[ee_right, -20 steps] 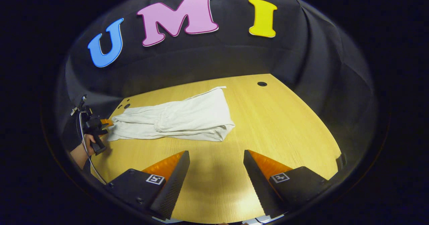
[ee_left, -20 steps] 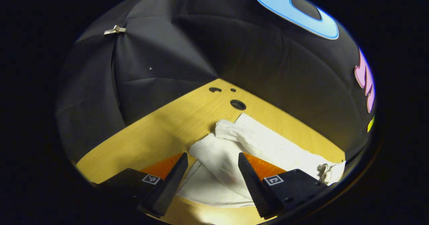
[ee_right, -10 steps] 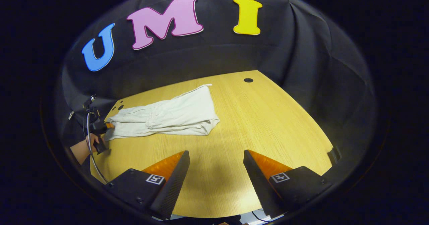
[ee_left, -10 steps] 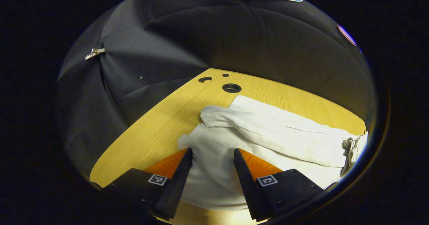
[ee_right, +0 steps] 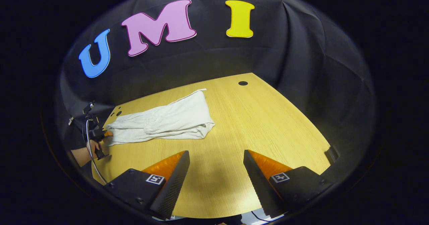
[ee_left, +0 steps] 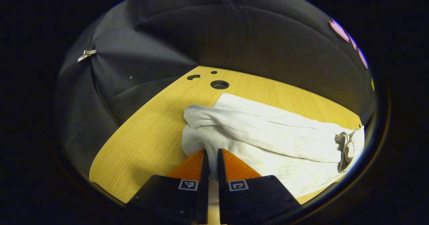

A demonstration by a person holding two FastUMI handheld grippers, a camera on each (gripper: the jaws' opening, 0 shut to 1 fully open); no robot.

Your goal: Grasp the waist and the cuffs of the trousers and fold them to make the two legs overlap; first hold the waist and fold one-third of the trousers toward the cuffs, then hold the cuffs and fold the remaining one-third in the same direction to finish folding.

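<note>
Left gripper: we pinch the soft white cloth trousers; the pinched bit is hidden.
Right gripper: spread wide over the yellow wooden table.

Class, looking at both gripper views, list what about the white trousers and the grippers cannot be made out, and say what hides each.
- Left gripper view: the white cloth trousers run off the right edge.
- Left gripper: the fabric it pinches is hidden between its fingers.
- Right gripper view: the far left gripper is too small to judge.

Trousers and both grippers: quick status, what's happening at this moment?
Left gripper shut on the trousers at one end. Right gripper open, over bare table, apart from the trousers. Trousers lying folded lengthwise. Nothing in the way.
</note>
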